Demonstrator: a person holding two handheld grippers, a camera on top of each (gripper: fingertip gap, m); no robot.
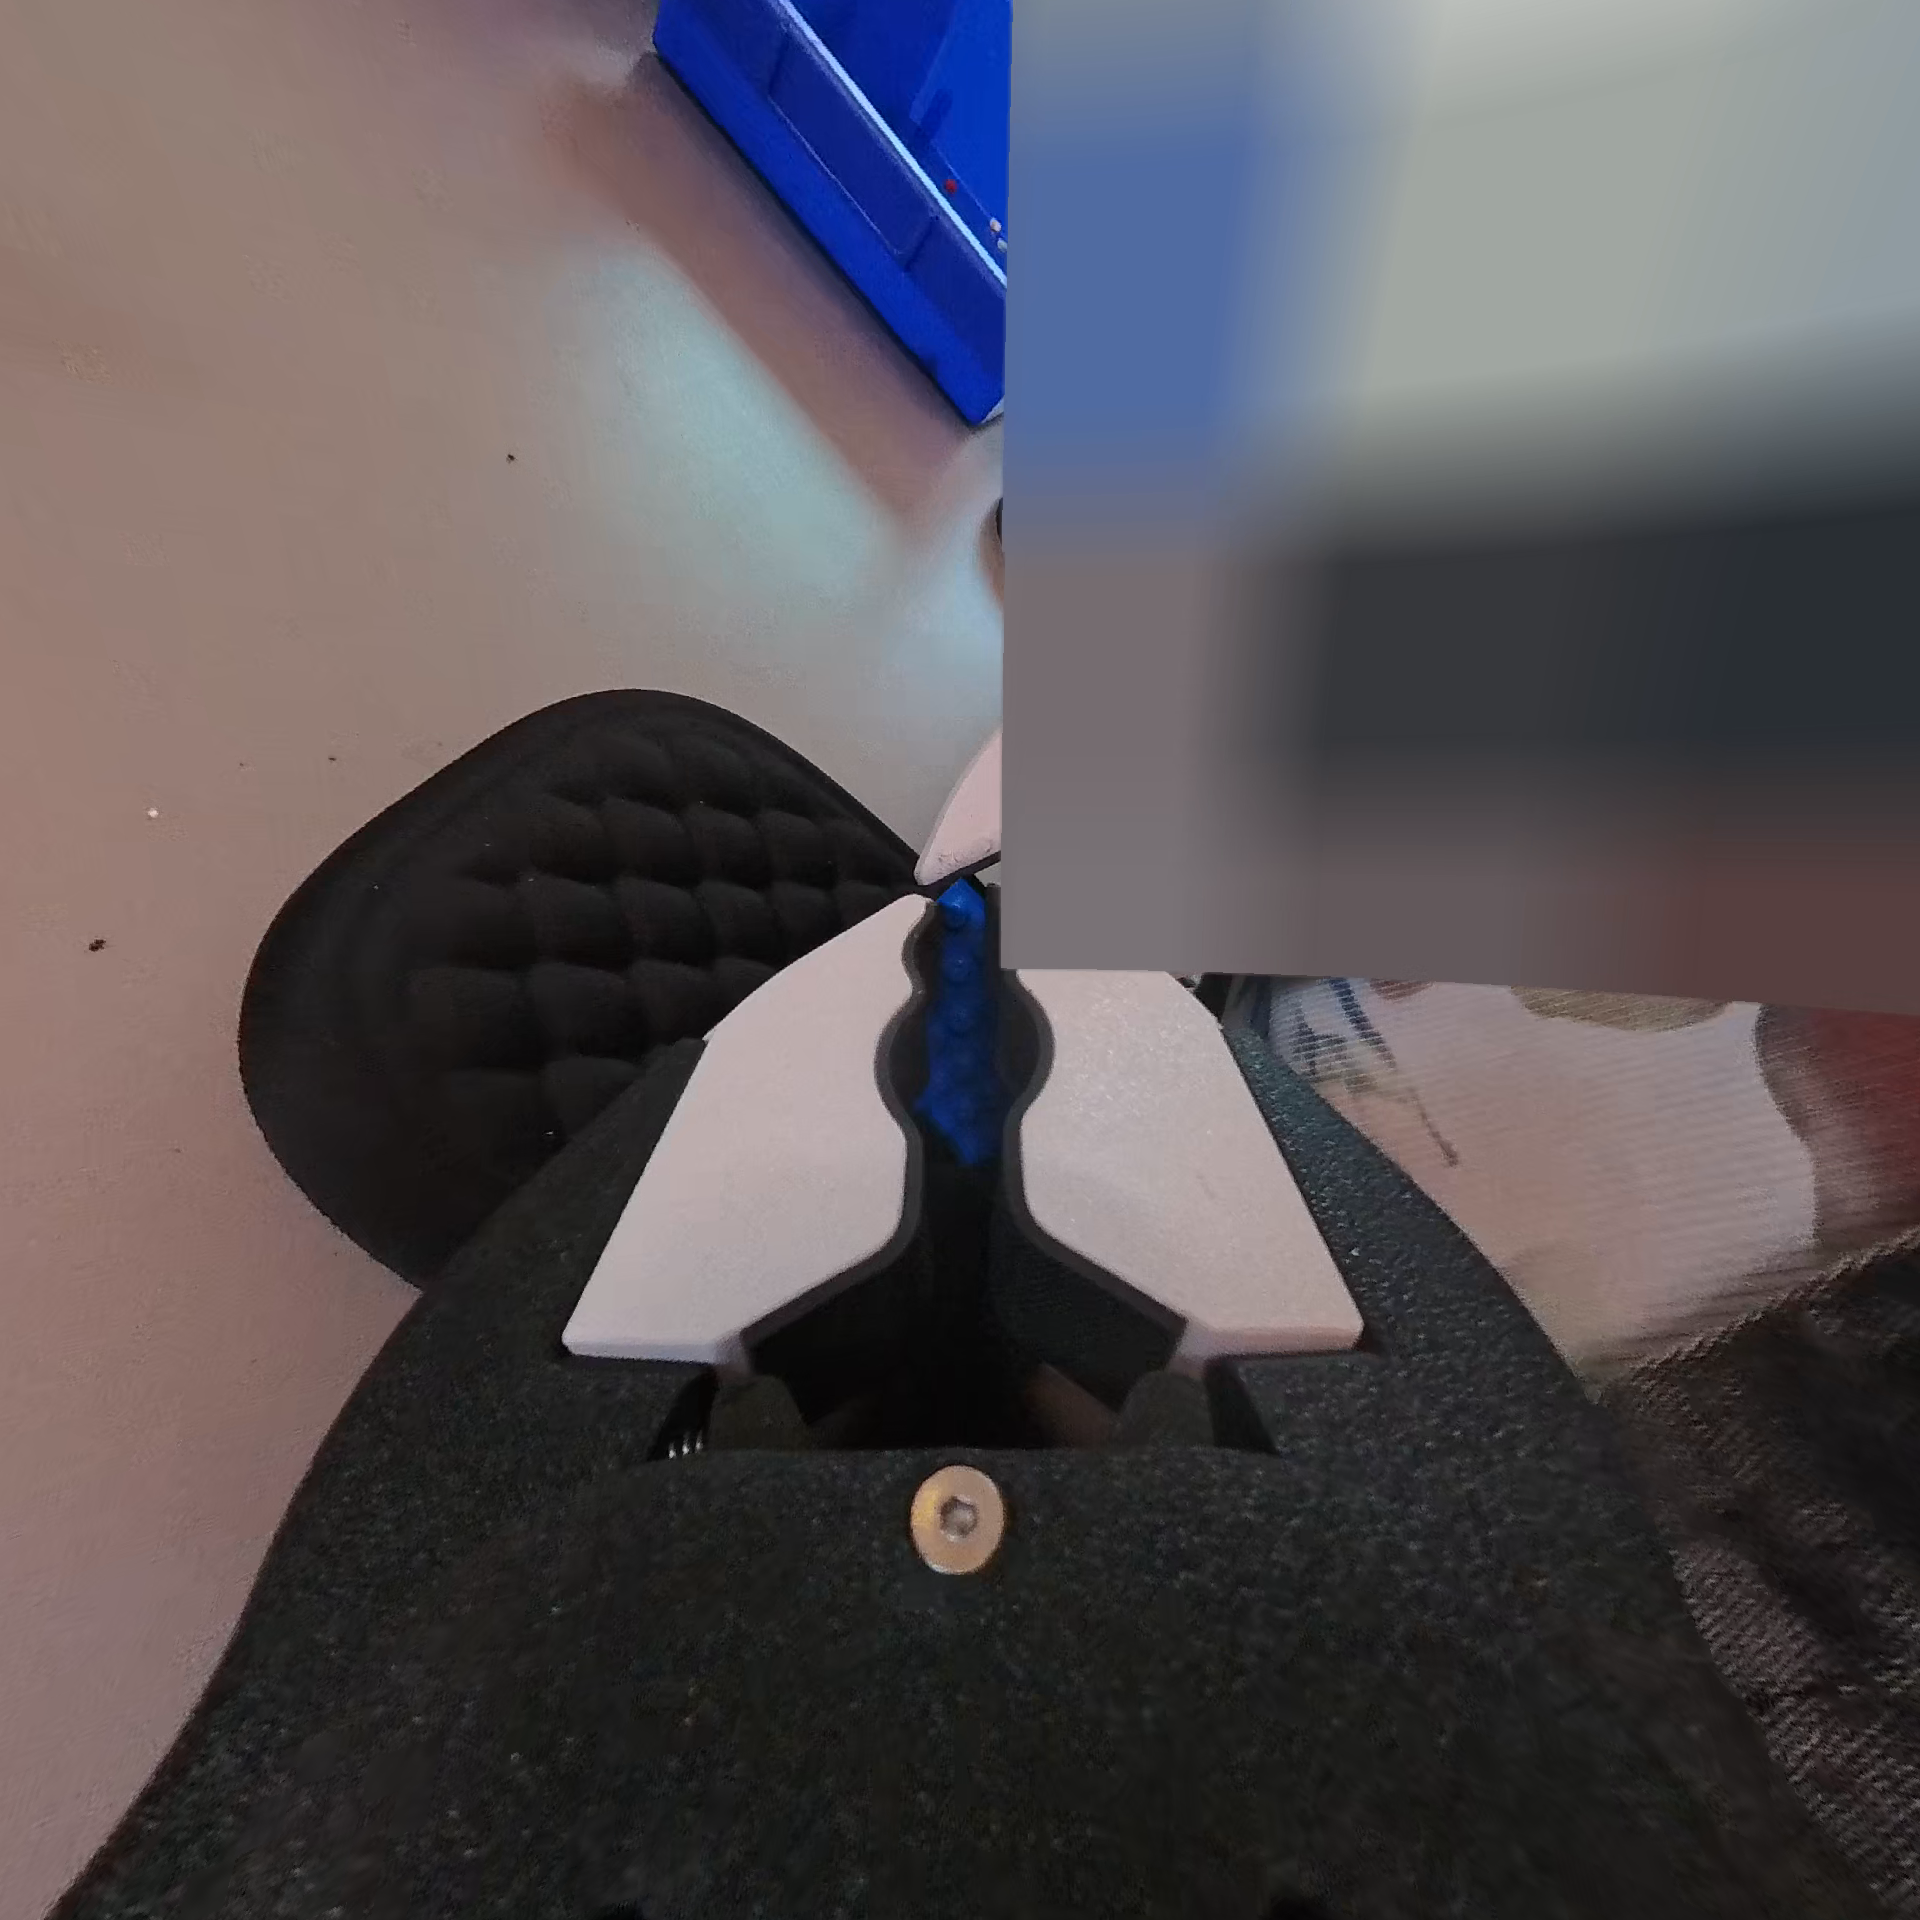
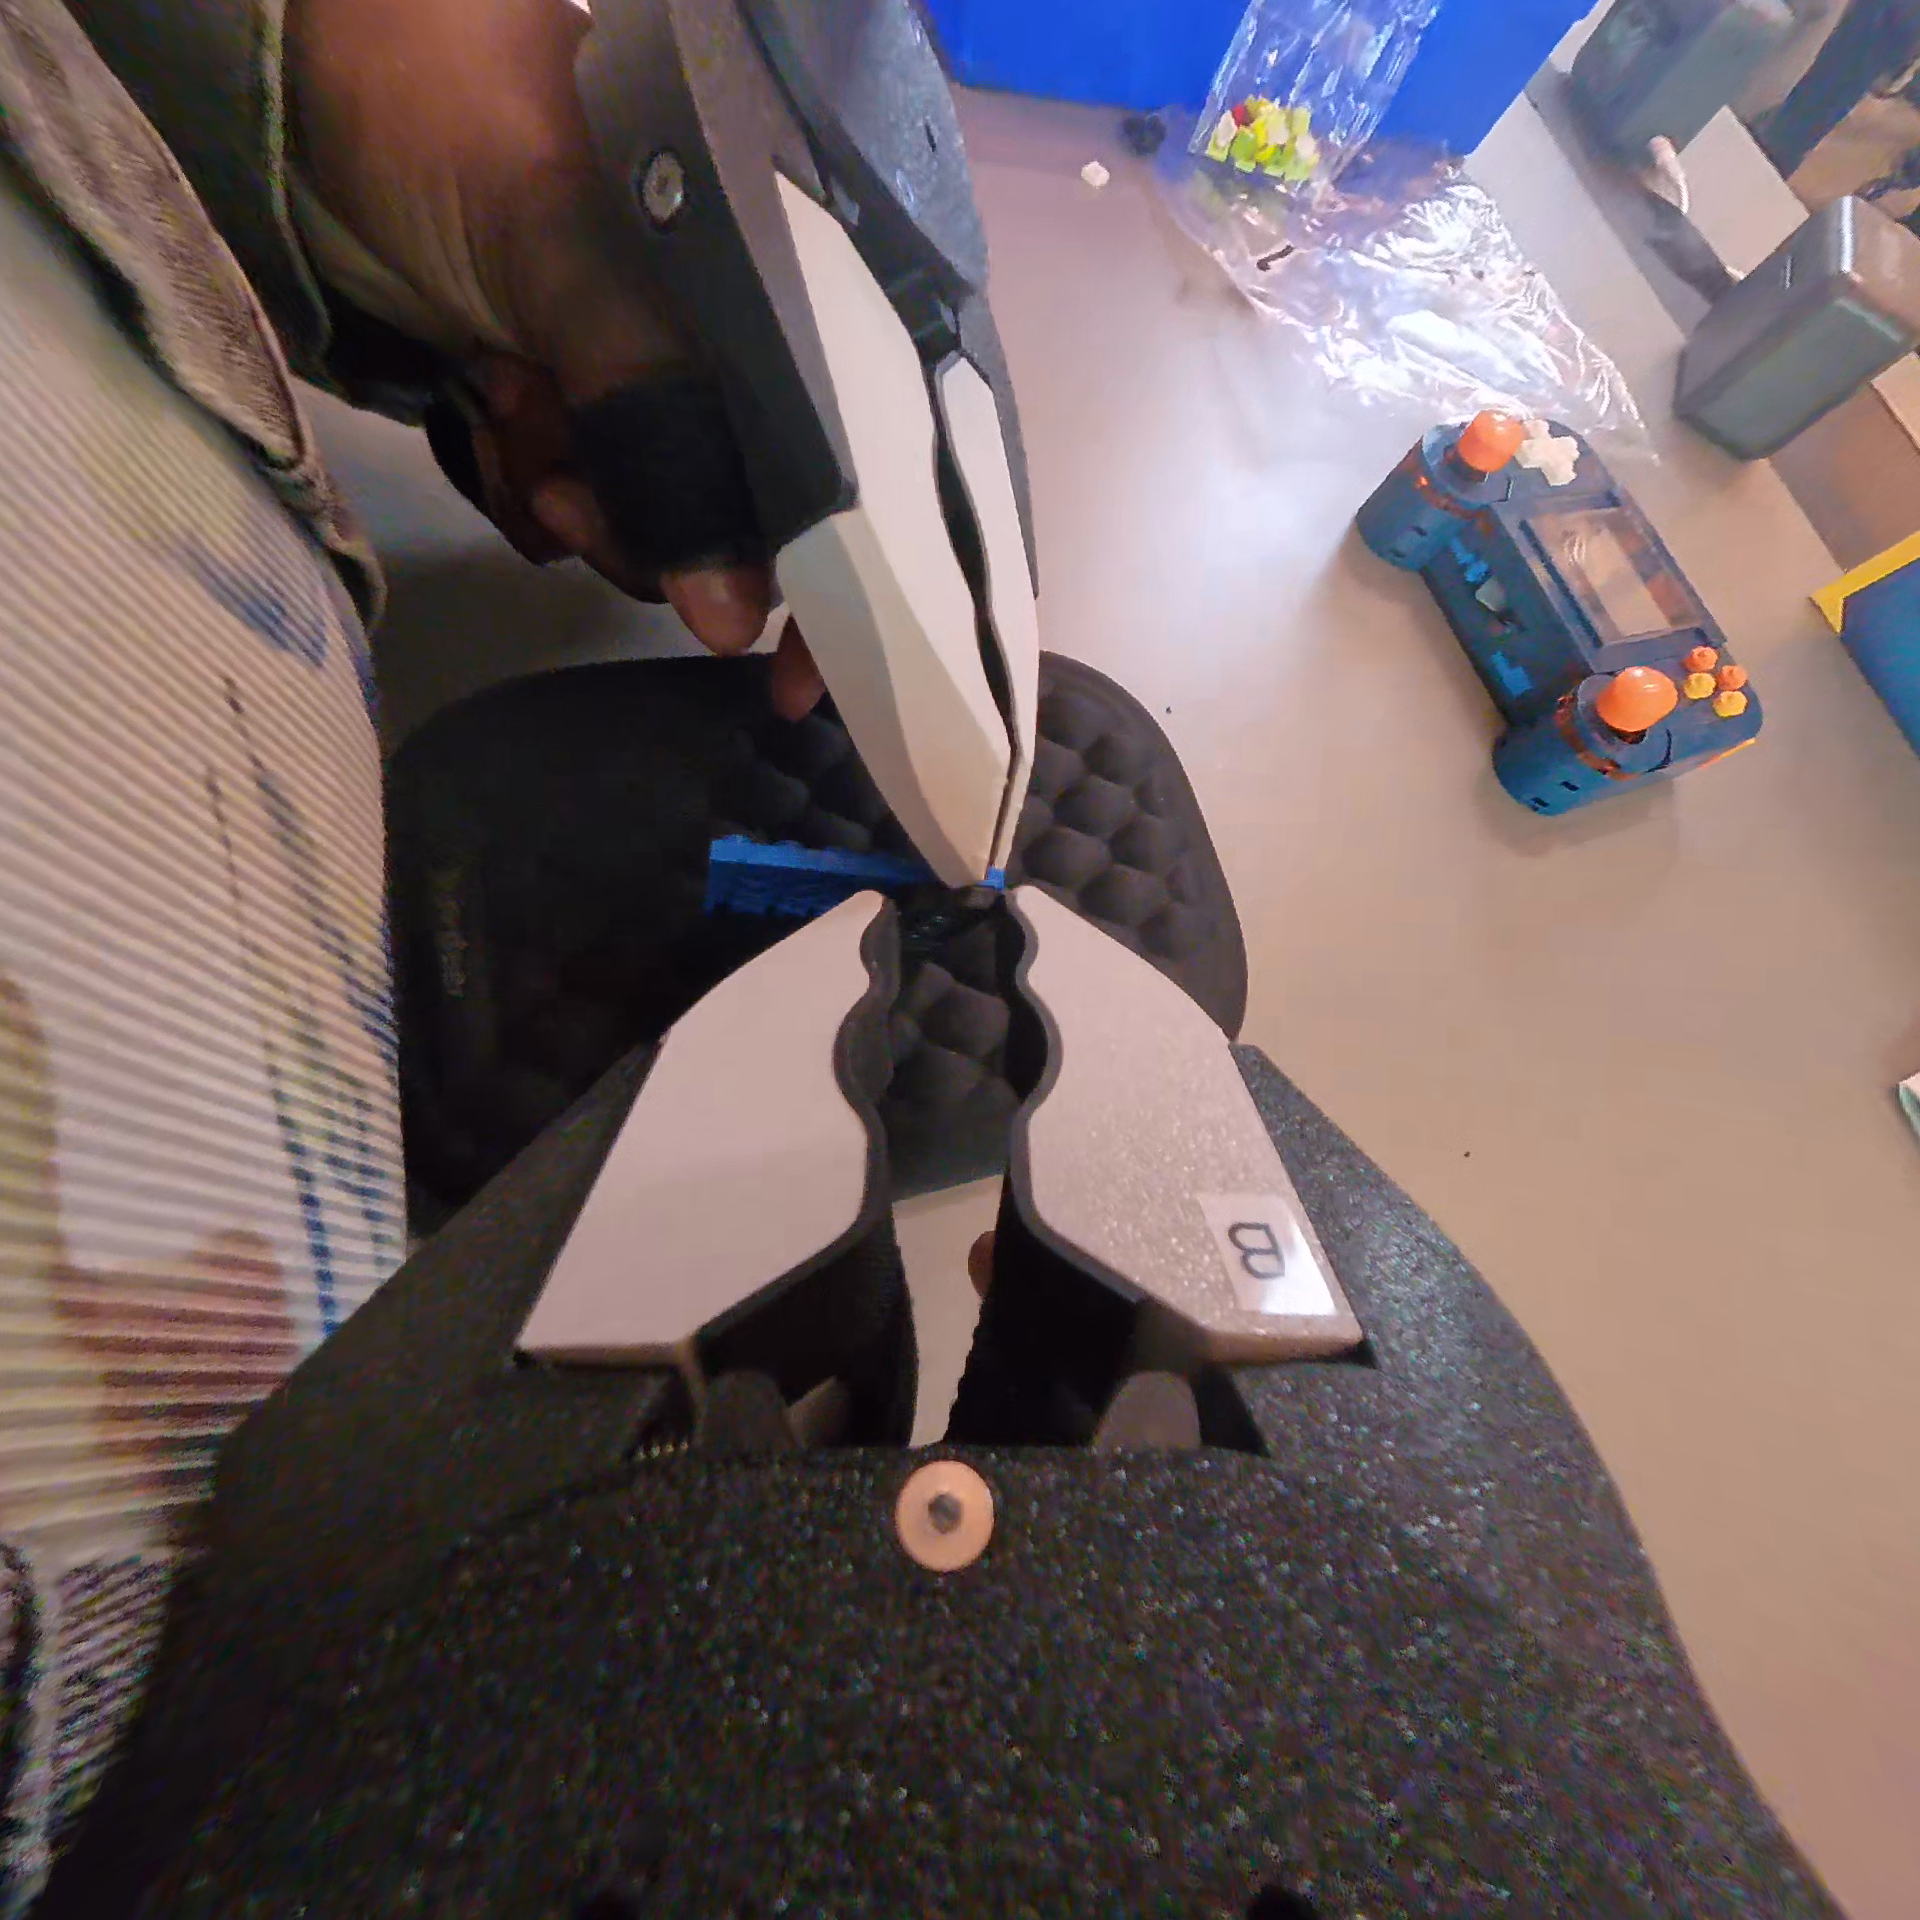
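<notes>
My left gripper (image 1: 961, 914) is shut on a blue studded brick (image 1: 961, 1060), which stands on edge between its white fingers. In the right wrist view the left gripper (image 2: 992, 862) comes down from above, and the blue brick (image 2: 790, 883) sticks out to the left of its tips. My right gripper (image 2: 945, 904) meets it tip to tip and is shut on a small black piece (image 2: 940, 920) pressed at the end of the blue brick. Both are just above a black quilted pad (image 1: 520, 935) that lies on the grey table (image 1: 312, 416). One right fingertip (image 1: 961, 821) shows in the left wrist view.
A blue and orange brick-built game controller (image 2: 1558, 623) lies to the right. Behind it are a clear plastic bag (image 2: 1351, 208) with small bricks and a blue bin (image 1: 862, 187). Dark boxes (image 2: 1797, 332) stand at the far right. A person's hand (image 2: 499, 312) holds the left gripper. Only a small space, under 4 cm, lies between the two pairs of fingers.
</notes>
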